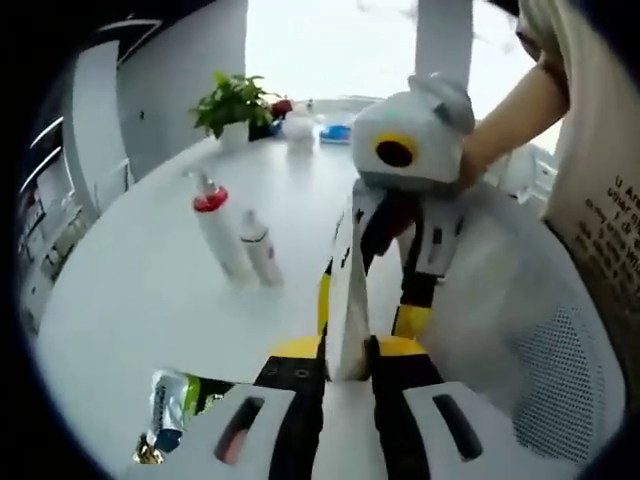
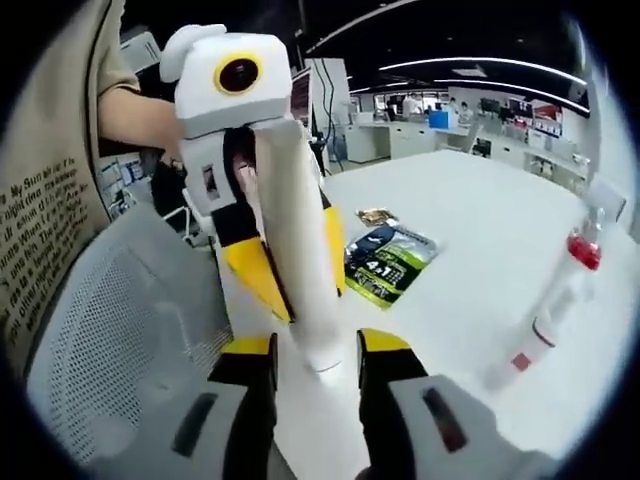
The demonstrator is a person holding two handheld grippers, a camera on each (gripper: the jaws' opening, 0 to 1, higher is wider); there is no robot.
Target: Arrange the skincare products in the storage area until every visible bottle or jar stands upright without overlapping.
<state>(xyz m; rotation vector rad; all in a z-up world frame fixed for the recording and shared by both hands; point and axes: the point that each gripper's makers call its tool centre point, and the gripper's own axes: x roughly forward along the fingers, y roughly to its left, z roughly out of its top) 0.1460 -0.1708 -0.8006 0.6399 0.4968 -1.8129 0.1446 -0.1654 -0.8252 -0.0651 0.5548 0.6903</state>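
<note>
A tall white tube (image 2: 300, 250) is clamped at both ends, one end between the right gripper (image 2: 318, 365) jaws, the other in the left gripper (image 1: 347, 360). On the white bench (image 1: 130, 300) two bottles stand upright, just beside each other: a pump bottle (image 1: 215, 225) with a red collar and a smaller white bottle (image 1: 260, 248) with a red band. A green-and-black sachet (image 2: 390, 260) lies flat.

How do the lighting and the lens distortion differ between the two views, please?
Left gripper view: the window behind the plant is blown out to white, and the white table bows into a curve. Right gripper view: dimmer, dark ceiling with bright strip lights; the white tube looks stretched and the pump bottle leans towards the rim.
</note>
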